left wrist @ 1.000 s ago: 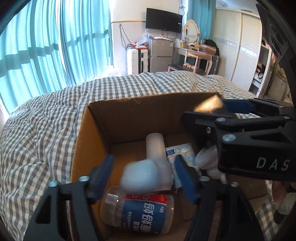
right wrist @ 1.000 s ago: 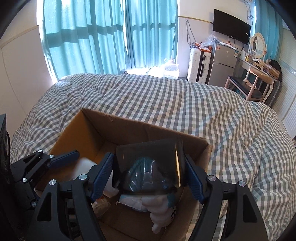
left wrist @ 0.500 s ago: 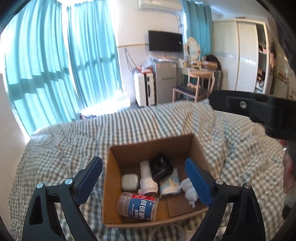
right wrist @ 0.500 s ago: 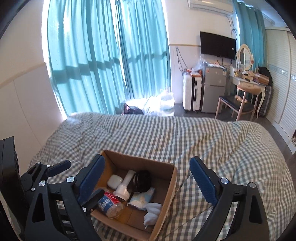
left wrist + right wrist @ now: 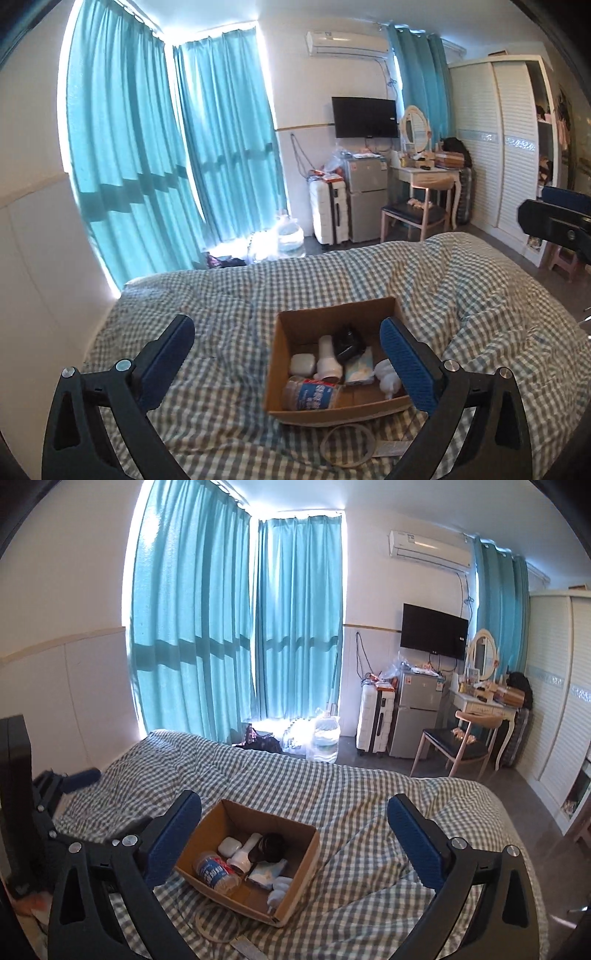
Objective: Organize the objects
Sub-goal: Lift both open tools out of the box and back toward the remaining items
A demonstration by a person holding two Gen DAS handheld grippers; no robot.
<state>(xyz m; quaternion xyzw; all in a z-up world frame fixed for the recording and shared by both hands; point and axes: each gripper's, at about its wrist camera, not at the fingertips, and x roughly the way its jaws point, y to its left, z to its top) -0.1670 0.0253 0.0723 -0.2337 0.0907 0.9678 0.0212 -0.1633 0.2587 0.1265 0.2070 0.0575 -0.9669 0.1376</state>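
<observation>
Both grippers, left [image 5: 286,345] and right [image 5: 293,825], hang empty, jaws opening wide. The box [image 5: 291,409] sits on the checked bed [image 5: 229,295], holding a bottle [image 5: 310,397] and earbud case [image 5: 302,364]. Only the left view shows the wardrobe [image 5: 491,147]; the right view shows the water jug [image 5: 325,738]

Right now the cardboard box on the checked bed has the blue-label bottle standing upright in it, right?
Not quite. The blue-label bottle lies on its side in the cardboard box, at the near wall. The left wrist view shows it; the box does sit on the checked bed.
</observation>
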